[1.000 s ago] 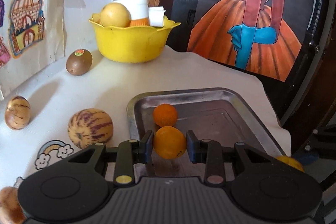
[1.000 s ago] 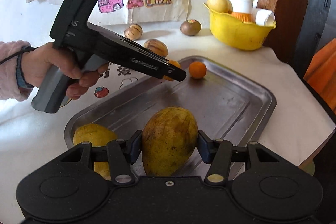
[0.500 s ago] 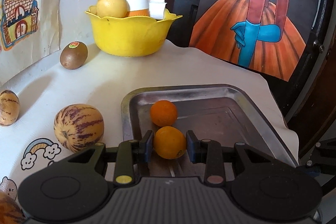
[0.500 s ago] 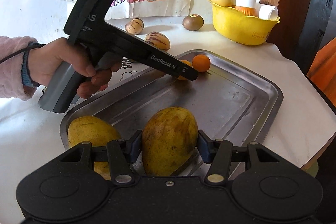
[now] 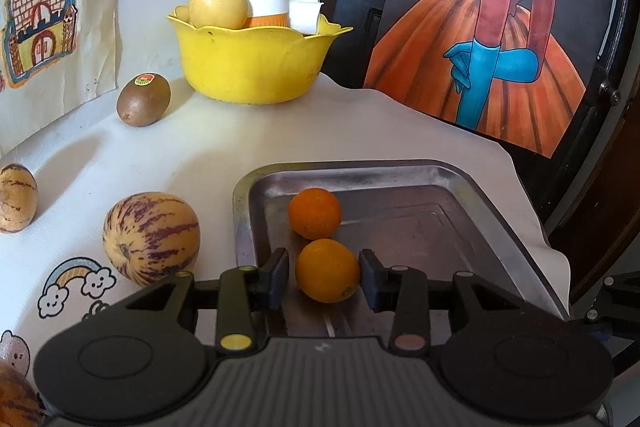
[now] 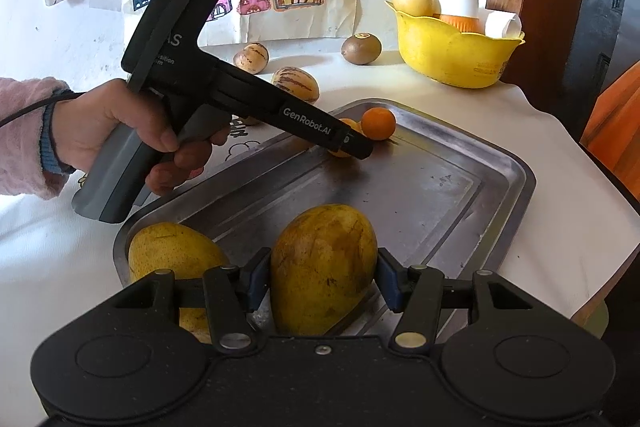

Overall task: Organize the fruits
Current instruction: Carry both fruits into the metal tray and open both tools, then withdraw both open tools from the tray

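Oranges [image 5: 327, 270], glossy, sit between parted left tool [image 5: 324, 277]; right tool [image 6: 323, 281] clamps mottled mango [image 6: 323, 267]

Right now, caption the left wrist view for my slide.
Left hand-held gripper open around an orange in the metal tray.

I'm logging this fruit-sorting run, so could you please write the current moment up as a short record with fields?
left gripper: open, fingers either side of an orange, a gap visible at the left pad
right gripper: shut on a mango
tray: metal; holds the mango, a second mango and two oranges
second orange: in the tray, just beyond the first
outside the tray: kiwi, striped melon
yellow bowl: at the table's far side
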`<state>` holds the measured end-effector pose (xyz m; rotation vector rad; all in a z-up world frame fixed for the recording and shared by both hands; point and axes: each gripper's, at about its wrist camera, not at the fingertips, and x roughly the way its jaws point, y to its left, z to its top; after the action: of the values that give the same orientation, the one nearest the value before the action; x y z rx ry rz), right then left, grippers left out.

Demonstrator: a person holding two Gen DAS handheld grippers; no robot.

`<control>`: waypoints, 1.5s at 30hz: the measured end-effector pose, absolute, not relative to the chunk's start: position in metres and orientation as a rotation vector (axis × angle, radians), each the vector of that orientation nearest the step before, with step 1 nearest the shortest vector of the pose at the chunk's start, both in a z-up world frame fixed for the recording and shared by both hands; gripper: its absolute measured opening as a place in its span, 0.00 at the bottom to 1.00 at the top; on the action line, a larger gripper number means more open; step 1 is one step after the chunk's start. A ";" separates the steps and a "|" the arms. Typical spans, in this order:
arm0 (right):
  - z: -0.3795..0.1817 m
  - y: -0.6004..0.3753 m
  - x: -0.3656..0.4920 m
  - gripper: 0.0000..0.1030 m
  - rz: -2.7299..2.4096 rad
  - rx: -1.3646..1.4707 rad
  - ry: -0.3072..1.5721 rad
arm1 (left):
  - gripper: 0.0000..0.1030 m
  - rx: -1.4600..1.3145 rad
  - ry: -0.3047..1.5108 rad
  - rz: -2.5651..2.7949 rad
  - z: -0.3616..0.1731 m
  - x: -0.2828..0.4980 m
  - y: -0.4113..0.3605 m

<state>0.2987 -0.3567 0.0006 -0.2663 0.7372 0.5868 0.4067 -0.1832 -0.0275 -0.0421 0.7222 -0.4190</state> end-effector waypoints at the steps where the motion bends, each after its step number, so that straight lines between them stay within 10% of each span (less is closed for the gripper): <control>1: 0.001 -0.356 0.299 0.55 0.585 -0.266 0.738 | 0.42 -0.043 0.724 -0.417 -0.027 0.407 -0.183; 28: 0.022 -0.371 0.272 0.84 0.452 -0.109 0.655 | 0.97 -0.130 0.678 -0.350 0.007 0.362 -0.158; 45: 0.055 -0.362 0.194 0.99 0.441 -0.031 0.560 | 0.99 -0.197 0.592 -0.263 0.040 0.256 -0.113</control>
<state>0.1937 -0.3618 0.0547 -0.0314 0.5602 0.4408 0.2556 -0.1135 0.0403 -0.1971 0.5921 -0.2627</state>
